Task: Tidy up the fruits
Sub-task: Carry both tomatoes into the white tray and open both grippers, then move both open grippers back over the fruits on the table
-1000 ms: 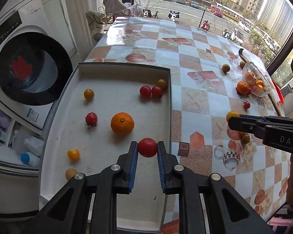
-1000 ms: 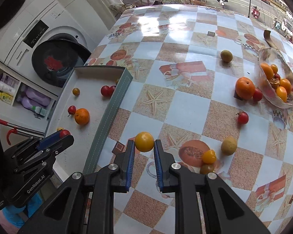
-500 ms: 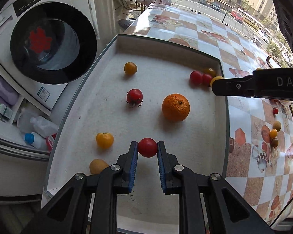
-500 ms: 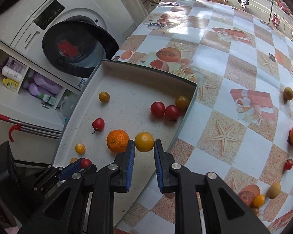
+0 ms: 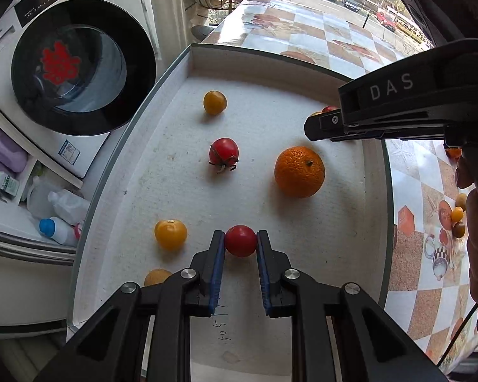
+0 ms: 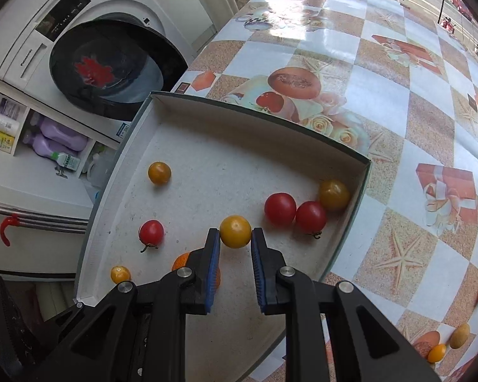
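Note:
My left gripper is shut on a red cherry tomato, held low over the near part of the white tray. My right gripper is shut on a yellow cherry tomato above the tray's middle; it shows from the side in the left wrist view. In the tray lie an orange, a stemmed red tomato, two red tomatoes side by side and several yellow ones.
A washing machine stands left of the tray, with bottles on a shelf below. The tray sits on a checkered table. More small fruits lie on the table at right.
Both grippers have moved left over the tray and lower, each still holding its tomato. The right gripper now hangs above the tray's middle.

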The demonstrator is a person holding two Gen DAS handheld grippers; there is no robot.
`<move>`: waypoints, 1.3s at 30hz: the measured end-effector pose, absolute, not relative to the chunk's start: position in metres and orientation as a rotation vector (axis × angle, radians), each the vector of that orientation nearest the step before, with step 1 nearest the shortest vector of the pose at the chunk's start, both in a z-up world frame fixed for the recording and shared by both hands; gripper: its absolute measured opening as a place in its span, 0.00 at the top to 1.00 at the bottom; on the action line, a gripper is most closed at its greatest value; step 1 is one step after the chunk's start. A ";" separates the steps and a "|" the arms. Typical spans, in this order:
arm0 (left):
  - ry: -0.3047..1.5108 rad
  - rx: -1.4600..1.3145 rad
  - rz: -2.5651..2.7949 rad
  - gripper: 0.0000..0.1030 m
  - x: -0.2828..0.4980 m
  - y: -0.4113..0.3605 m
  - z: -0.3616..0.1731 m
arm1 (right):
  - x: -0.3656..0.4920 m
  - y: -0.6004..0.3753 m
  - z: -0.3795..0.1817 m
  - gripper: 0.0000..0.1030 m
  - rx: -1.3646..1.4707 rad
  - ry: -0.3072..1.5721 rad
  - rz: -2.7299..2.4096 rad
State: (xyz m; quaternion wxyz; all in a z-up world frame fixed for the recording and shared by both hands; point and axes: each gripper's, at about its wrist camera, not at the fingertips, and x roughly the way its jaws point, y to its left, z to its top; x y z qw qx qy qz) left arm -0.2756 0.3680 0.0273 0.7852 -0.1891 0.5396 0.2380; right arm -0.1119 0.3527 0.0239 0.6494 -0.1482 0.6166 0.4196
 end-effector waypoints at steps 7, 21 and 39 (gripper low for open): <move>1.179 -0.374 0.520 0.79 -0.274 0.363 0.025 | -0.115 0.355 0.015 0.78 -0.359 1.417 0.951; 1.159 -0.286 0.529 0.23 -0.270 0.351 0.034 | -0.103 0.338 0.043 0.21 -0.211 1.386 0.974; 1.146 -0.163 0.425 0.23 -0.227 0.299 0.066 | -0.057 0.193 0.062 0.21 -0.188 1.287 0.590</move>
